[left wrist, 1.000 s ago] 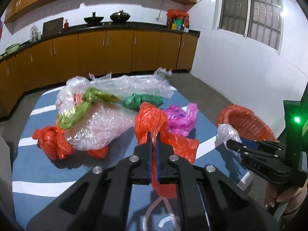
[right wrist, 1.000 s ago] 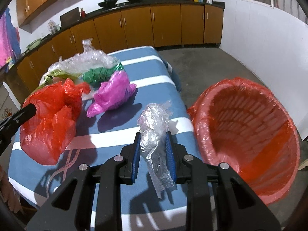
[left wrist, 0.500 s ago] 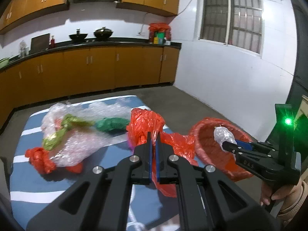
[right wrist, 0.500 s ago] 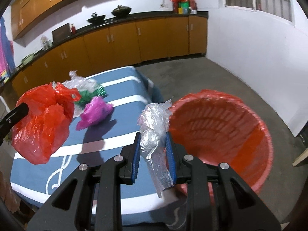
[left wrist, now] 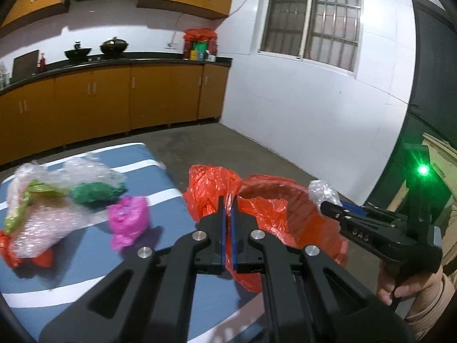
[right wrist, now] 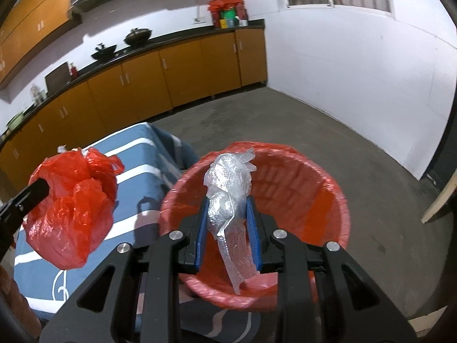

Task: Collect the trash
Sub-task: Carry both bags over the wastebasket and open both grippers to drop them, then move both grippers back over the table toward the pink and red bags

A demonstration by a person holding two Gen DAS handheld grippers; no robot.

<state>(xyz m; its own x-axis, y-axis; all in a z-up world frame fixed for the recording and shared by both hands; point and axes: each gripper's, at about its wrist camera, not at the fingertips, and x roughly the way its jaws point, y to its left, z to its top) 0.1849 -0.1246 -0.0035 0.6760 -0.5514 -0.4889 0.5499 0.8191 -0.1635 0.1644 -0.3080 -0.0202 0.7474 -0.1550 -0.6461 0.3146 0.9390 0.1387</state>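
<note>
My left gripper (left wrist: pixel 228 204) is shut on a crumpled red plastic bag (left wrist: pixel 211 185) and holds it in the air beside the table's right edge, close to the red-lined trash basket (left wrist: pixel 294 197). The same bag (right wrist: pixel 71 208) hangs at the left of the right wrist view. My right gripper (right wrist: pixel 227 208) is shut on a clear crumpled plastic wrap (right wrist: pixel 228 188) and holds it over the mouth of the basket (right wrist: pixel 328 205). The right gripper also shows in the left wrist view (left wrist: pixel 325 207), with the wrap (left wrist: pixel 322 191) at its tip.
On the blue striped table (left wrist: pixel 142 160) lie a pink bag (left wrist: pixel 128 217), a green bag (left wrist: pixel 94 191), bubble wrap (left wrist: pixel 40 217) and more red scraps (left wrist: pixel 8 251). Kitchen cabinets (left wrist: pixel 114 100) line the far wall. A concrete floor (right wrist: pixel 314 131) surrounds the basket.
Both grippers have swung right, away from the table and towards the basket. The clear wrap has come over the basket's mouth; the red bag has come off the table to beside the basket.
</note>
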